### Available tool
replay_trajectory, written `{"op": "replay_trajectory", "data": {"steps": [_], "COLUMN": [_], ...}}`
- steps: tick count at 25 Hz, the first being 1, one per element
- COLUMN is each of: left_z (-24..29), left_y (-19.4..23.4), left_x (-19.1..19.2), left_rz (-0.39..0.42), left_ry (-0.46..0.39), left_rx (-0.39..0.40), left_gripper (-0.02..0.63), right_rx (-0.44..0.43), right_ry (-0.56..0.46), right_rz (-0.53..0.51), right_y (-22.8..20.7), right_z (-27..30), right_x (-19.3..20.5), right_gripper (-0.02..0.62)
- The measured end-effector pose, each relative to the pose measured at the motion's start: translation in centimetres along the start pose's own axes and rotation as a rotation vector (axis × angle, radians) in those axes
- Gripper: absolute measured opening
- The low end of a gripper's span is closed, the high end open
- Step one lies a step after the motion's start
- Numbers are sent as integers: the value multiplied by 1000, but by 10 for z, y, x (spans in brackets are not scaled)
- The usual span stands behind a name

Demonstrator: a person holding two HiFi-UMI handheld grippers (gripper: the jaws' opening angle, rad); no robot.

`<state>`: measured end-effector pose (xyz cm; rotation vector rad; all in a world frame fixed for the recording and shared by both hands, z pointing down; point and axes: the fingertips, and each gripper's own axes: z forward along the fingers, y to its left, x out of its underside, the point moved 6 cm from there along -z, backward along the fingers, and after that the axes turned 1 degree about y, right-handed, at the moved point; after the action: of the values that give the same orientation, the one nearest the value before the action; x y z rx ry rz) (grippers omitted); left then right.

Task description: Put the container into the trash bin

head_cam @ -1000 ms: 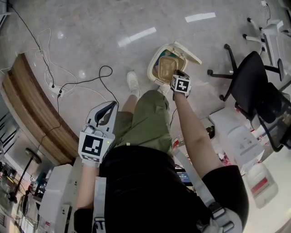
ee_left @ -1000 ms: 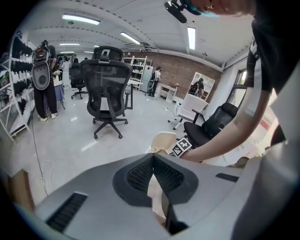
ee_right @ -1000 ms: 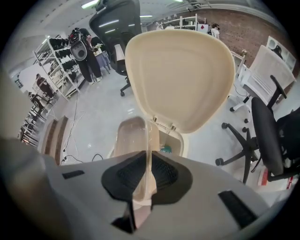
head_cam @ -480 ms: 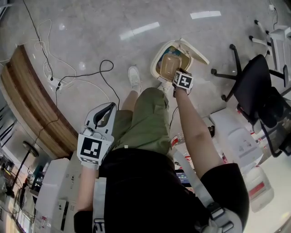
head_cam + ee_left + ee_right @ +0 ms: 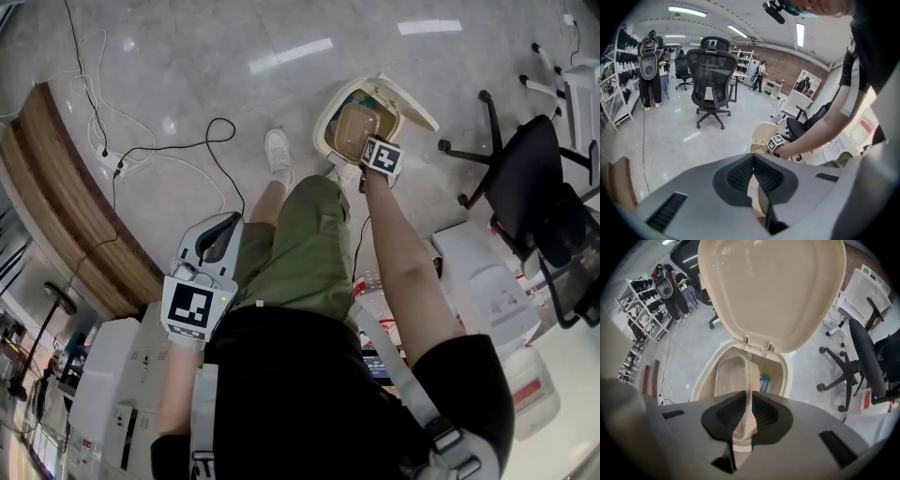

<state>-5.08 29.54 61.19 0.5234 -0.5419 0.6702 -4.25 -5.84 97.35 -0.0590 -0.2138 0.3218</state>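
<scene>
The beige trash bin (image 5: 328, 117) stands on the floor with its lid (image 5: 412, 98) swung open. A translucent tan container (image 5: 354, 129) hangs in the bin's mouth, tilted on edge. My right gripper (image 5: 367, 143) is shut on its rim. In the right gripper view the container (image 5: 733, 376) dips inside the bin rim (image 5: 705, 380) under the raised lid (image 5: 771, 291), its edge pinched in my right gripper (image 5: 747, 416). My left gripper (image 5: 223, 230) hangs by the person's hip, far from the bin; the left gripper (image 5: 753, 164) is shut and holds nothing.
A black office chair (image 5: 525, 169) stands right of the bin. Cables (image 5: 159, 159) trail over the floor beside a curved wooden counter (image 5: 66, 216). White bottles and papers (image 5: 497, 291) lie at the right. The person's shoe (image 5: 277, 155) rests left of the bin.
My right gripper has carried the container farther out over the bin and lower into its mouth. The left gripper has stayed by the hip.
</scene>
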Motion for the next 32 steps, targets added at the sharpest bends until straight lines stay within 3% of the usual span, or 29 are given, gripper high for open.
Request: {"op": "replay_trajectory", "data": {"steps": [20,32], "left_z": [-6,-10], "left_y": [-6,-11], "left_x": [6,2], "left_rz": [-27,14], "left_ry": [11,-30], "left_rx": [0,3], "left_gripper": [8,8], "right_rx": [-16,-14], "right_ry": [-10,-28], "right_rz": [30,23], "right_y": [5,2], "right_z": [0,-17], "right_x": [-4,2], "right_gripper": [95,92]}}
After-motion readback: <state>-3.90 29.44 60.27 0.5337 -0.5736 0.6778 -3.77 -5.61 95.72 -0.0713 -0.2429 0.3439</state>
